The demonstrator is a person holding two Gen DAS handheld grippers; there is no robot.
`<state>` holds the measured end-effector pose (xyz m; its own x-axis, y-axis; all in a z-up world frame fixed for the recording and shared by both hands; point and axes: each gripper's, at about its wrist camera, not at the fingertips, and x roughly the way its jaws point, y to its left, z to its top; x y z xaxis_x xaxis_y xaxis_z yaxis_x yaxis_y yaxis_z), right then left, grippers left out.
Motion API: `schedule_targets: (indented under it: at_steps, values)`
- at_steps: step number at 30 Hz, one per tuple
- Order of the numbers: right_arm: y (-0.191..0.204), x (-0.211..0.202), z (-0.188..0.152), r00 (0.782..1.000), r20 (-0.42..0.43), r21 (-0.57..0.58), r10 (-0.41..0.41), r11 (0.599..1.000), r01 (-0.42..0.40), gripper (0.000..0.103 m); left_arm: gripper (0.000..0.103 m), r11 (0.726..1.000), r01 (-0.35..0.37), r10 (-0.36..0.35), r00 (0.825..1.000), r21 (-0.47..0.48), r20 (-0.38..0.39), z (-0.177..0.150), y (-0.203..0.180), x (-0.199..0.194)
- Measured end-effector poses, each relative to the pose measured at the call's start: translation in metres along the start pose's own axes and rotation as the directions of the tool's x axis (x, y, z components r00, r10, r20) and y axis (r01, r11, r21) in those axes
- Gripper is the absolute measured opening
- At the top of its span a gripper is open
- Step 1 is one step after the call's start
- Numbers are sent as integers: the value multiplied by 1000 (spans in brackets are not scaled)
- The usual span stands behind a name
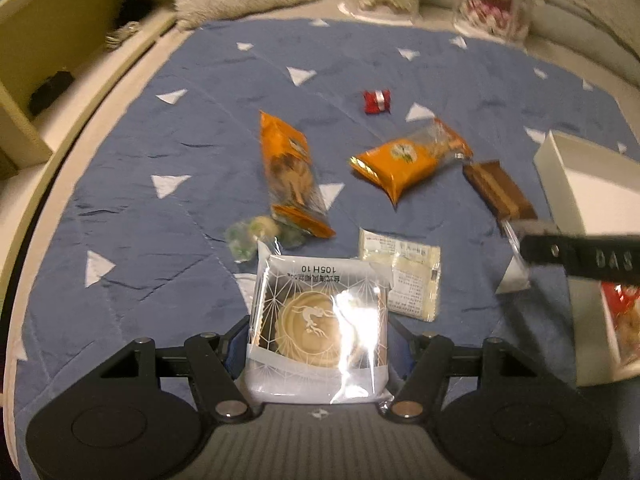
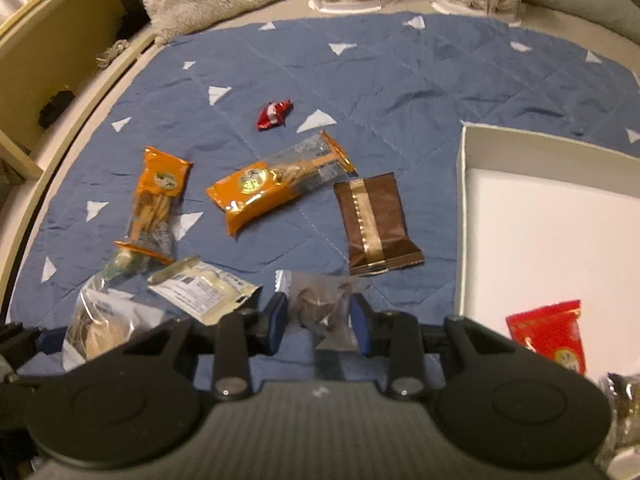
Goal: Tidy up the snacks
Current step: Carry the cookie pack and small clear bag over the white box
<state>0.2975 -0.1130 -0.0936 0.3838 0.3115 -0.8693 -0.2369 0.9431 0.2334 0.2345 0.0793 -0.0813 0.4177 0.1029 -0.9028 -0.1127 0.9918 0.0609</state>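
Snacks lie scattered on a blue quilted mat (image 2: 400,80), with a white box (image 2: 520,216) at the right that appears to be the collecting place; one red packet (image 2: 548,332) already lies in its near corner.

Left gripper (image 1: 320,344): closed on a mooncake pack (image 1: 320,320), a square clear wrapper with a round pastry inside. The pack sits between the jaws and tilts up toward the camera. Its printed seam edge points to the far side. Being roughly square, it has no marked long axis.

Right gripper (image 2: 318,316): its blue pads (image 2: 276,320) stand at a narrow setting on either side of a small clear packet (image 2: 320,304) with a dark snack inside. The packet seems pinched, but the blur leaves actual contact uncertain. Its long axis runs near to far, with a crimped end pointing far-left.

Procedure for the step in hand, as judged:
1. Confirm a firm pinch on the packet body, not on the thin wrapper edge, since slick film can slip.
2. Lift clear of the mat before moving right, avoiding the brown packet (image 2: 376,224) just beyond.
3. Carry over the box wall and release low on the bare floor, beside the red packet.
4. Keep the left gripper's pack level and well apart from the right gripper's path.

Two orange packets (image 2: 276,192) remain on the mat, long axes slanting far-right and near-far.
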Motion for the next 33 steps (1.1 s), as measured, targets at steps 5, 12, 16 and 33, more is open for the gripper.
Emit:
schedule_targets:
  at_steps: [5, 12, 16, 33]
  values:
    - [2, -25, -11, 999, 36, -12, 18, 1000, -18, 40, 68, 1000, 15, -13, 999, -24, 43, -2, 1, -19]
    - [4, -55, -25, 997, 80, -26, 17, 1000, -15, 40, 68, 998, 42, -38, 994, -36, 104, -4, -6, -42]
    - [2, -67, -29, 995, 101, -25, 5, 1000, -2, 40, 68, 997, 58, -52, 991, -50, 124, -5, -9, -47]
    - [-76, -114, -47, 979, 174, 41, -102, 995, 96, 40, 68, 985, 170, -173, 973, 34, 152, 10, -84, -52]
